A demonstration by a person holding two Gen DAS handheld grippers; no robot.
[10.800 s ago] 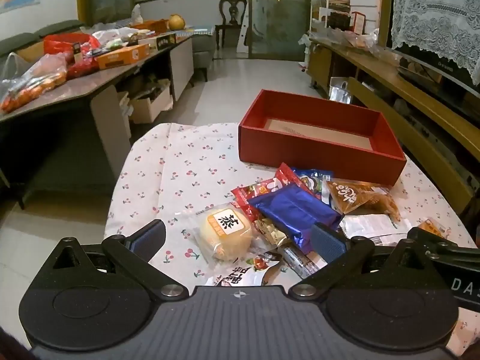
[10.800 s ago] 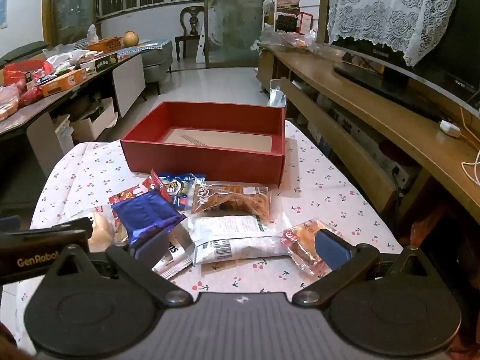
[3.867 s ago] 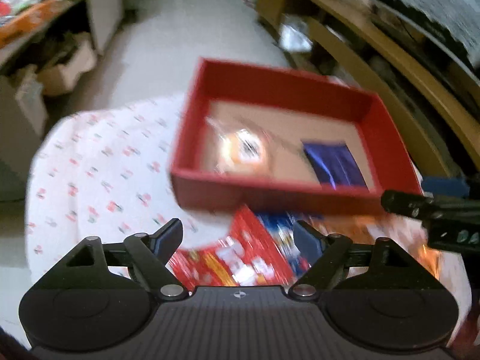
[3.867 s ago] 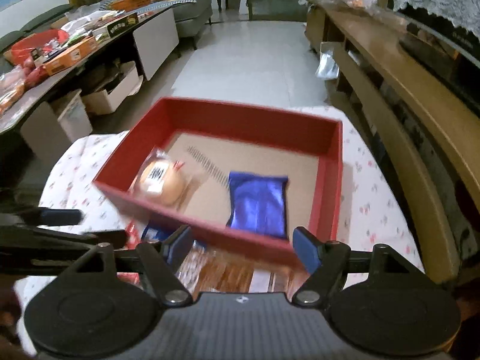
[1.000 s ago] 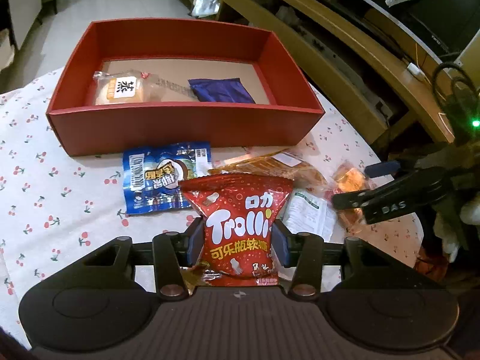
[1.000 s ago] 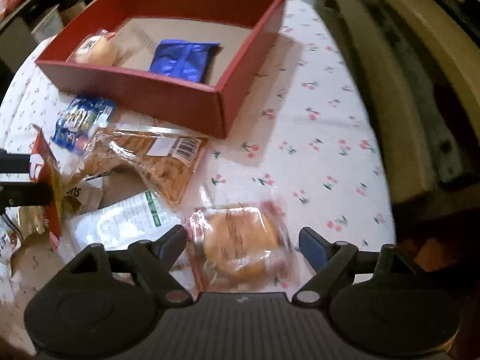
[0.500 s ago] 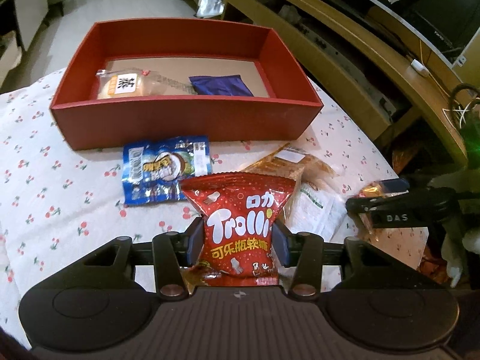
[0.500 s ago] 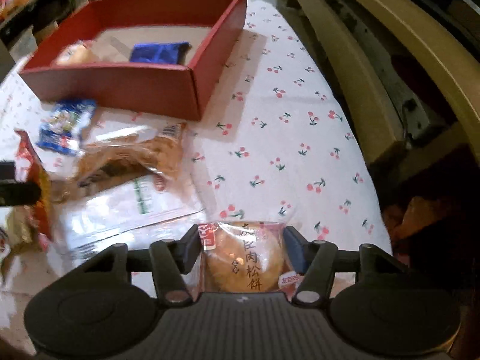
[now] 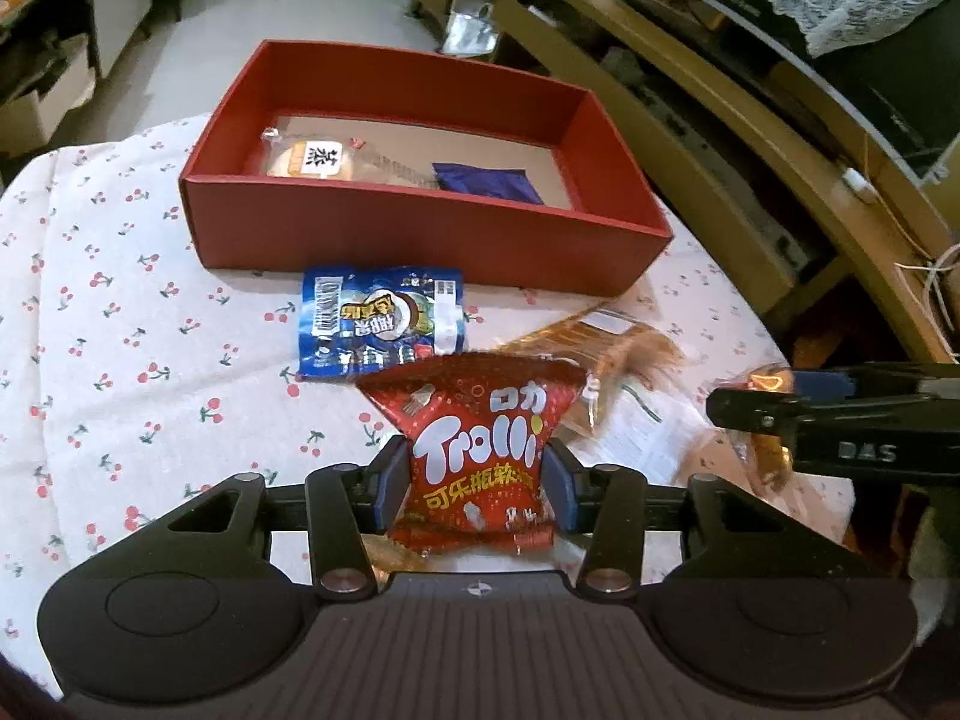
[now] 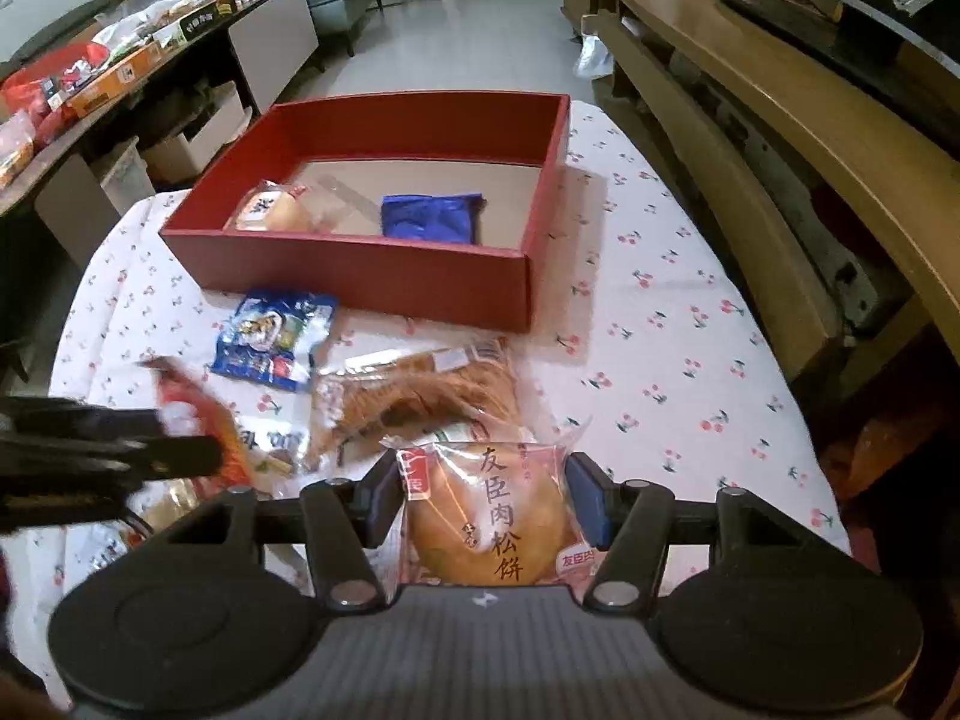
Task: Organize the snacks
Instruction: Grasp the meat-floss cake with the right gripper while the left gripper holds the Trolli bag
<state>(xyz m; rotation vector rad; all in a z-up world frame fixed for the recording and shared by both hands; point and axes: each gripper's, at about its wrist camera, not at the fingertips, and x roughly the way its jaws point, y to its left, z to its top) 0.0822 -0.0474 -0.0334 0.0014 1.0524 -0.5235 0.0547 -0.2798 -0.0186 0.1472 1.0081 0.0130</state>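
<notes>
snacks sit in both grippers. left gripper (image 9: 477, 474) fingers clamp the red trolli bag (image 9: 480, 450). right gripper (image 10: 485, 498) fingers clamp the round pastry pack (image 10: 489, 516).

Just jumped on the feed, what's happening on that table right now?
Snacks are being sorted into the red box. The left gripper is shut on a red Trolli bag; the right gripper is shut on a wrapped pastry. A bun and a blue packet lie in the box. A blue-white packet, a brown snack bag and a white packet lie on the tablecloth.
</notes>
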